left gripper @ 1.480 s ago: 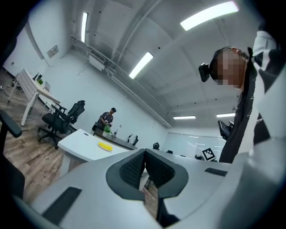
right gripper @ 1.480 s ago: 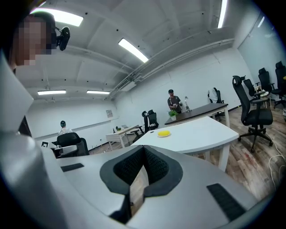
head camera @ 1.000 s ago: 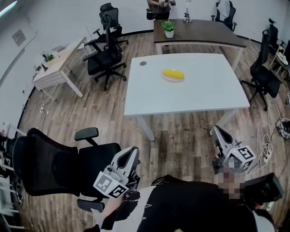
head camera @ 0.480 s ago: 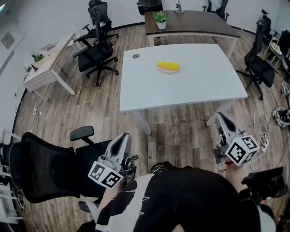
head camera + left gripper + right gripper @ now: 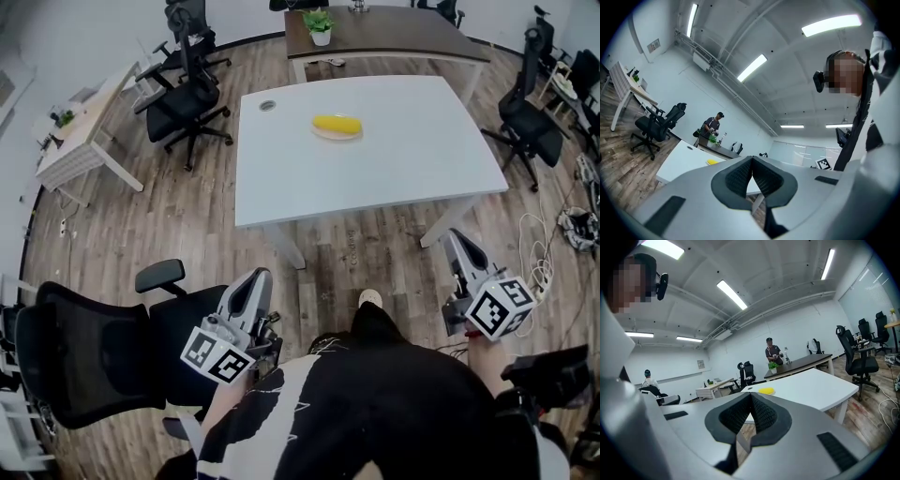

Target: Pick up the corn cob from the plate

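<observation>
1. Left gripper [image 5: 258, 278], at 7 o'clock: jaws pressed together, nothing between them.
2. Right gripper [image 5: 456, 240], at 4 o'clock: jaws likewise pressed together, empty.
3. Corn cob [image 5: 337, 124] lies on its plate [image 5: 338, 137] at 12 o'clock on the white table [image 5: 375, 173], well apart from both grippers.
4. Change: the table shows larger than a second ago, and a shoe [image 5: 370, 298] has appeared. Judgement: the approach is under way and the grasp has not begun.
</observation>
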The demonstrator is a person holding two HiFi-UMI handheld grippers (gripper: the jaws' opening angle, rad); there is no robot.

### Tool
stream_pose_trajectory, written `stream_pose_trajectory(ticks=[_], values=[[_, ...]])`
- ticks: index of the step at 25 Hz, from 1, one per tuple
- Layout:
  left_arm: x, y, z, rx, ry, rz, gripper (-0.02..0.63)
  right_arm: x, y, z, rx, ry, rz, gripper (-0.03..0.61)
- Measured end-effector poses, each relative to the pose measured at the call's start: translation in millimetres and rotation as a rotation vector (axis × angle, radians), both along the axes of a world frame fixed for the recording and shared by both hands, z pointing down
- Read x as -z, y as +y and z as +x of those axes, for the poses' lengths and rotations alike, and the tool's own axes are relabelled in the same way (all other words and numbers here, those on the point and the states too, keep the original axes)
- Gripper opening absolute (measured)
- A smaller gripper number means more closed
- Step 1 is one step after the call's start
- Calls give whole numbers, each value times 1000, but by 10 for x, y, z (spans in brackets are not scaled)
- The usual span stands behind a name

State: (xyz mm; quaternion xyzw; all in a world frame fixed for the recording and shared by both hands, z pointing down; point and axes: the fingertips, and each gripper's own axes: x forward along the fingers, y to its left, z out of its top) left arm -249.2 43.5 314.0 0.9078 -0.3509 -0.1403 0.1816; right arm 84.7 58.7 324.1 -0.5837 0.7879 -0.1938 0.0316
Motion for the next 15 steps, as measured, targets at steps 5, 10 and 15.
stream_pose_trajectory(ticks=[5,10,15], values=[[-23,-125,132,-5,-13,-13,14,-65,-207,65,12,-17,-8,15],[-38,-327,197,24,-19,-22,14,-100,-540,107,45,-24,-7,15],[-43,-653,258,71,-8,-32,14,-103,-907,183,73,-19,-23,15]])
